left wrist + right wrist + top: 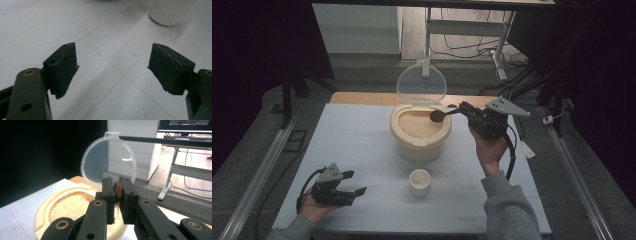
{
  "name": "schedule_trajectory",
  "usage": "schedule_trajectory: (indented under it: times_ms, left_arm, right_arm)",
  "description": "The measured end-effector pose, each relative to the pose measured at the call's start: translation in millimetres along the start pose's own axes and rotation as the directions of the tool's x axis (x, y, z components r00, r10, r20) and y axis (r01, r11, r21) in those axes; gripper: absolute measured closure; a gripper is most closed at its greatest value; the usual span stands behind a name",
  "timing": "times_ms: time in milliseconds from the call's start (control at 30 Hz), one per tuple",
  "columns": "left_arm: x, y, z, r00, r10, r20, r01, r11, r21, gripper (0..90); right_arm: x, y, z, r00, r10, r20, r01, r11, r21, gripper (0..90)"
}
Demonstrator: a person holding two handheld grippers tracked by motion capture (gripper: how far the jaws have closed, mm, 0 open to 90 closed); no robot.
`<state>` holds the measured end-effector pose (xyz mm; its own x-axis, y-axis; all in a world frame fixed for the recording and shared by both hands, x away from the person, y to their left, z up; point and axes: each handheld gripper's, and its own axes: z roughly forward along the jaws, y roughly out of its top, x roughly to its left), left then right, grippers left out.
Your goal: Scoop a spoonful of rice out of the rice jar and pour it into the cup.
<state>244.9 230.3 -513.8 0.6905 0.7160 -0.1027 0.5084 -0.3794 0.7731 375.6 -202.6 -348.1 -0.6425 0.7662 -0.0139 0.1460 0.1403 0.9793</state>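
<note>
Nearest to the camera, at the near left of the table [362, 145], the left gripper [354, 183] rests in the person's hand with its jaws standing apart and nothing between them. To its right stands a small white cup [419, 182], near the front edge. Farther back, in the middle, is the cream rice container [420, 131] with its clear lid [421, 82] standing upright. On the right, the right gripper [463, 108] is clamped on the handle of a brown spoon [438, 116], whose bowl hangs over the rice.

To scoop well, I think the bowl should dip shallow and come up level (otherwise grains may spill on the way to the cup).

From the right gripper view, the spoon [118, 189] is seen pinched between the jaws; the left gripper view gives red marks [171, 36] on the table beside the cup [170, 11].
</note>
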Motion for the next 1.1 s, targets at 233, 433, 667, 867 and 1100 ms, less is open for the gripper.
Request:
schedule_trajectory:
  times_ms: [233, 433, 667, 867, 1100]
  left_arm:
    - [-0.2, 0.0, 0.6, 1.0000, 0.002, 0.001, -0.002, 1.0000, 0.003, 22.5]
    - [-0.4, -0.1, 0.5, 1.0000, 0.001, 0.003, -0.001, 1.0000, 0.002, 22.6]
    - [-0.7, 0.0, 1.0, 1.0000, 0.002, 0.003, -0.002, 1.0000, 0.003, 22.6]
    - [-1.1, 0.2, 2.0, 1.0000, 0.003, 0.004, -0.003, 1.0000, 0.006, 22.6]
    - [-0.7, 0.1, 1.9, 1.0000, 0.002, 0.005, -0.002, 1.0000, 0.006, 22.6]
  right_arm:
    - [10.4, -3.0, 14.0, 0.9971, -0.071, 0.026, 0.069, 0.995, 0.079, 83.0]
    - [13.0, -11.6, 25.4, 0.9998, -0.018, 0.007, 0.017, 0.993, 0.113, 83.0]
    - [-3.5, -26.5, 31.0, 0.9854, 0.169, -0.017, -0.166, 0.980, 0.112, 83.1]
    - [-17.9, -39.5, 31.8, 0.9443, 0.327, -0.035, -0.322, 0.940, 0.113, 82.9]
    - [-26.4, -48.1, 33.1, 0.8901, 0.452, -0.057, -0.444, 0.889, 0.114, 82.6]
